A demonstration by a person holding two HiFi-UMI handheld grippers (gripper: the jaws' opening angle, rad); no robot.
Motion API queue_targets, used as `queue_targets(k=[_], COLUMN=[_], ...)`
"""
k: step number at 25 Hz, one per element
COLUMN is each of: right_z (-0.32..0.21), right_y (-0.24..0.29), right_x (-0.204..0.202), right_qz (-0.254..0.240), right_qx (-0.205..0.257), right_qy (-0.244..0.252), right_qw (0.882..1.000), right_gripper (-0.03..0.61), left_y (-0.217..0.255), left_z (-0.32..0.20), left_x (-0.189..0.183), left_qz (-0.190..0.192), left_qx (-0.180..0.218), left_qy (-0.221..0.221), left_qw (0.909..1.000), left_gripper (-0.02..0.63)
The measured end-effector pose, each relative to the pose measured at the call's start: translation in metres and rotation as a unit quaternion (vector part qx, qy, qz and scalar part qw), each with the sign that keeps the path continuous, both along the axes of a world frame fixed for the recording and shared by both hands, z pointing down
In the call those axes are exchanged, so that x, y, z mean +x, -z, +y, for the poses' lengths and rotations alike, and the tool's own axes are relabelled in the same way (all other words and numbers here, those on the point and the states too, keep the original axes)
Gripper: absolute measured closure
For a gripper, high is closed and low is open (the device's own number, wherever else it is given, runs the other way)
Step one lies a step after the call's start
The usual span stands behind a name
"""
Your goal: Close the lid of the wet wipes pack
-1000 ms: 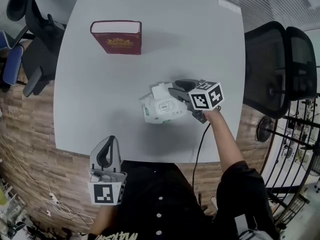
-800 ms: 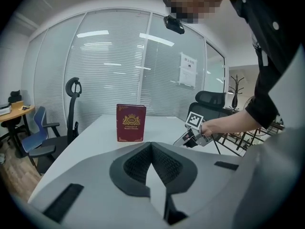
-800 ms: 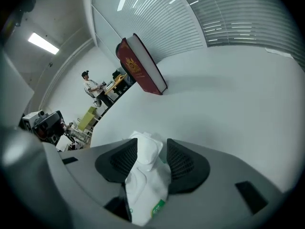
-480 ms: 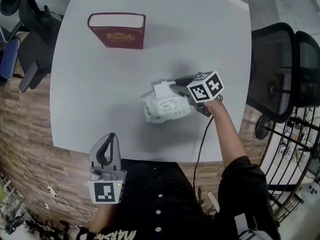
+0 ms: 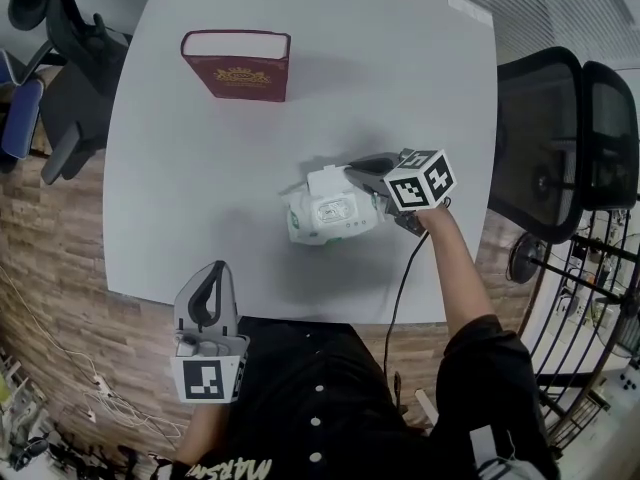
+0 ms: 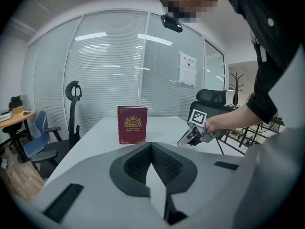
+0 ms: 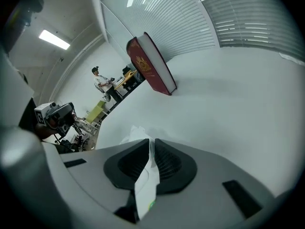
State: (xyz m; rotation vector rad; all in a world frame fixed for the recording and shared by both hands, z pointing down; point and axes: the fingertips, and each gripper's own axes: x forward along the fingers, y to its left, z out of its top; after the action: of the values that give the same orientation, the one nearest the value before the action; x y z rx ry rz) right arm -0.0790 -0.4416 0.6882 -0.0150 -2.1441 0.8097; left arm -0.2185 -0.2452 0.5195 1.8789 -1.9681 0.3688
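a white wet wipes pack lay on a pale grey table. a red book stood well beyond the pack and to its left. the right claw reached in at the pack's right side. its jaws had just been closing and stood almost together, pinching a thin white piece that appeared to be the pack's raised lid. the left claw hung well short of the pack, by the table's near edge, its jaws together on nothing. the step in hand looked like taking hold of the open lid. the next move probably called for swinging the lid down over the pack's opening and pressing it flat, taking care that the light pack did not slide.
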Motion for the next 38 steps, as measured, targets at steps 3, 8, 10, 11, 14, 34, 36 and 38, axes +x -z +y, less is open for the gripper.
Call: queue_targets(k=[3,8,10,11,14,34,36,38], right_z=[0.006,0.021,0.026,0.028,0.037,0.076,0.075,0.073], right_y=[0.011,0.023,0.026,0.027,0.030,0.004,0.003,0.002], right_x=[0.005,0.016,0.022,0.023,0.027,0.043,0.043,0.043], right_qz=[-0.021,-0.061,-0.069,-0.074,-0.083,-0.046,-0.040,-0.031], right_qx=[0.023,0.071,0.093,0.109,0.145,0.136,0.126,0.117], right_qy=[0.011,0.022,0.019,0.018,0.023,0.062,0.056,0.050], right_qw=[0.999,0.995,0.993,0.991,0.986,0.988,0.990,0.991], right_gripper=[0.522,0.514,0.509,0.508,0.503,0.371,0.373,0.378], left_y=[0.010,0.033,0.041,0.045,0.052,0.057,0.056,0.057], left_z=[0.000,0.003,0.005,0.007,0.011,0.026,0.026,0.026], left_x=[0.004,0.007,0.006,0.005,0.004,0.029,0.030,0.032], left_qz=[-0.010,-0.024,-0.029,-0.028,-0.024,-0.016,-0.015,-0.014], left_qx=[0.018,0.044,0.056,0.062,0.063,0.076,0.076,0.075], left_qy=[-0.008,-0.008,-0.007,-0.005,0.003,-0.010,-0.010,-0.011], left_qw=[0.9998,0.9987,0.9980,0.9977,0.9977,0.9969,0.9970,0.9970], left_gripper=[0.607,0.607,0.607,0.607,0.607,0.607,0.607,0.607])
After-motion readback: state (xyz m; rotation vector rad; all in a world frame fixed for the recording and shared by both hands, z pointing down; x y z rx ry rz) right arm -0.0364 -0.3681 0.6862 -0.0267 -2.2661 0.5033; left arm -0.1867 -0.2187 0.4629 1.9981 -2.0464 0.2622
